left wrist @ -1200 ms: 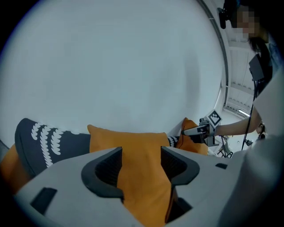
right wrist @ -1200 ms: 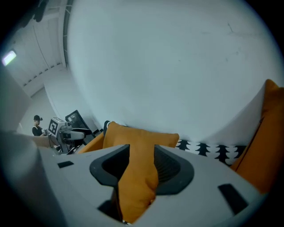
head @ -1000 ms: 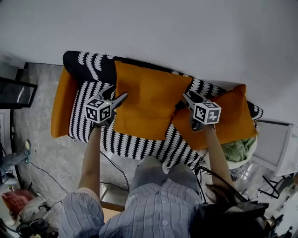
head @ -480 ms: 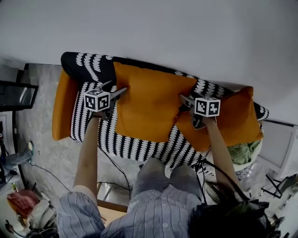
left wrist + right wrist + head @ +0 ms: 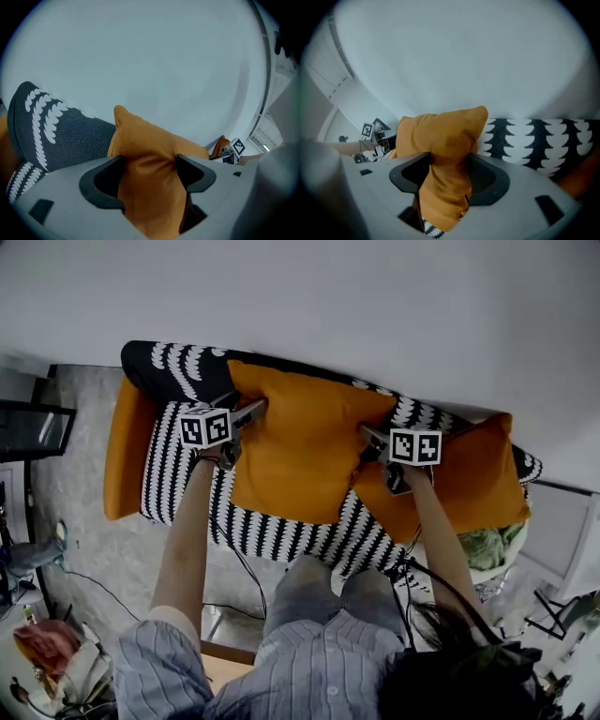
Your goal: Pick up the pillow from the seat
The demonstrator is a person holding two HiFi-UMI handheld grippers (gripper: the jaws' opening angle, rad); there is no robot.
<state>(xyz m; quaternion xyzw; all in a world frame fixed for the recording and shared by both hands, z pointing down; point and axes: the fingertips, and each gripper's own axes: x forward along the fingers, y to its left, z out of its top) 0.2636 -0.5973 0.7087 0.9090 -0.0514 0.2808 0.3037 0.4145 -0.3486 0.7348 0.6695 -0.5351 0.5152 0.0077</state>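
From the head view, the orange pillow (image 5: 295, 460) stands on the black-and-white patterned seat (image 5: 281, 535) of the sofa and leans against the backrest (image 5: 183, 371), below the pale wall (image 5: 375, 306). My left hand-held gripper (image 5: 251, 412) is at the pillow's left edge near the top corner, and my right hand-held gripper (image 5: 367, 437) is at its right edge. A second orange pillow (image 5: 478, 479) lies just beside it on the right, partly behind my right arm. In the left gripper view, the jaws stand wide and are opening. The pillow's edge fills the gap between them and touches both inner faces, and its corner rises above the jaws against the wall. The dark backrest shows at the left, and the marker cube (image 5: 237, 146) of my other gripper shows far right. In the right gripper view, the jaws are closing on the pillow's other edge. The fabric narrows where the pads press it and bulges above them, with the patterned backrest to the right.
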